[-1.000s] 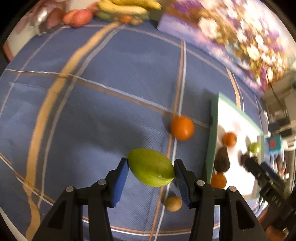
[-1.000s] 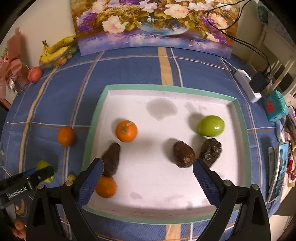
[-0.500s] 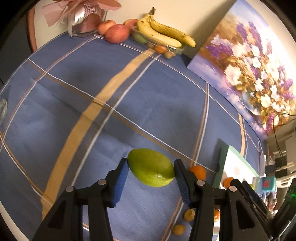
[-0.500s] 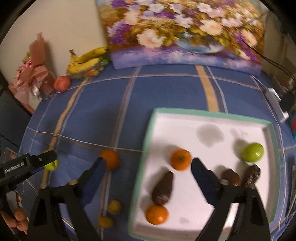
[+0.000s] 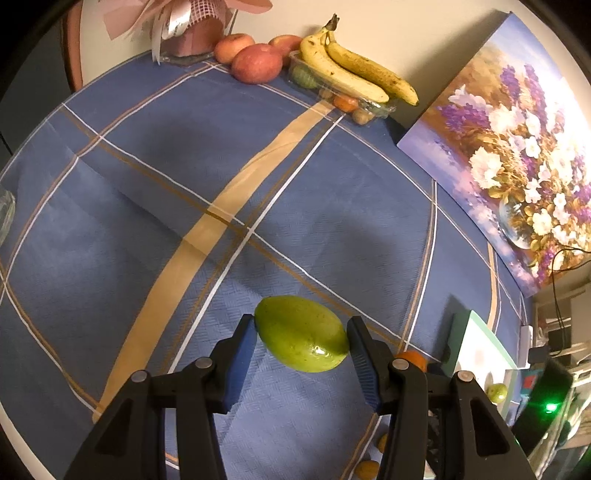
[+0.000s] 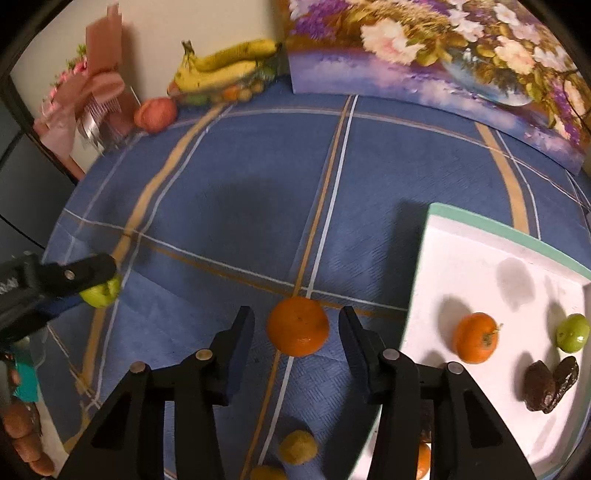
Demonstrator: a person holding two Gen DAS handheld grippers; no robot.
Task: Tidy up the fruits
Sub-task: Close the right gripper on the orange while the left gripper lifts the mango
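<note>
My left gripper [image 5: 301,341] is shut on a green mango [image 5: 301,338] and holds it above the blue checked tablecloth; it also shows in the right wrist view [image 6: 99,291]. My right gripper [image 6: 297,334] is open with its jaws either side of a loose orange [image 6: 297,326] on the cloth, not touching it. The white tray with a green rim [image 6: 491,266] lies to the right and holds an orange [image 6: 475,337], a small green fruit [image 6: 572,332] and dark brown fruits [image 6: 548,384].
Bananas [image 5: 354,72] on a clear box, red apples [image 5: 256,62] and a pink wrapped gift [image 5: 184,26] stand at the table's far edge. A flower painting [image 5: 517,155] leans on the wall. Two small yellow fruits [image 6: 297,446] lie near my right gripper.
My left gripper has lifted the mango and tilted up towards the table's far edge. My right gripper has swung left from over the tray to the loose orange.
</note>
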